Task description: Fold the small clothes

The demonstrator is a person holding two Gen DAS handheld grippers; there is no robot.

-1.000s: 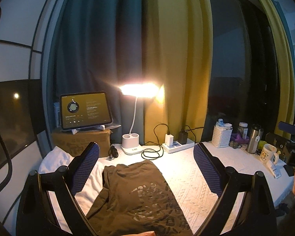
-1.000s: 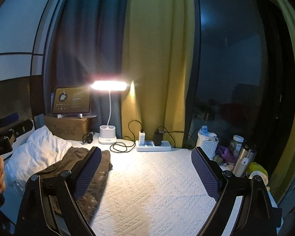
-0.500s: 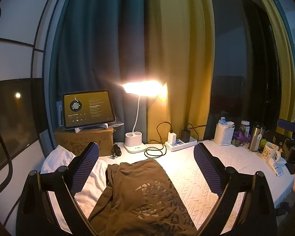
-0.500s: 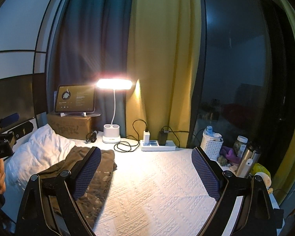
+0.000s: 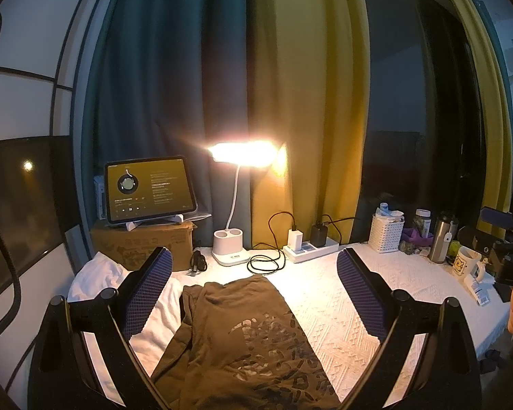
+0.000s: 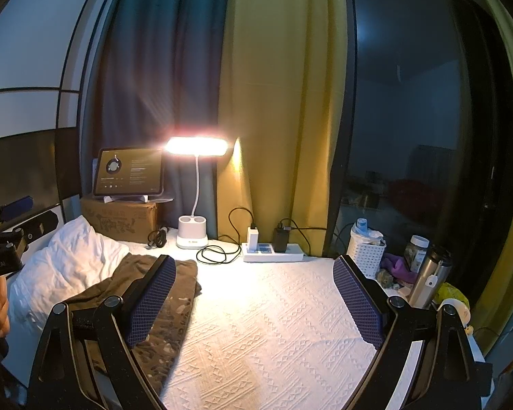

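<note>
Shirt [image 5: 242,338] on table [image 5: 376,294] left; lamp [image 5: 229,249], pwr strip [image 5: 311,251] behind.

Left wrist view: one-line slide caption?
Open left hand-held gripper above a brown shirt on the white bedspread, desk lamp lit behind.

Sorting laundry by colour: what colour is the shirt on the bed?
Olive-brown shirt with a paler mottled print; the left wrist view shows it best.
</note>
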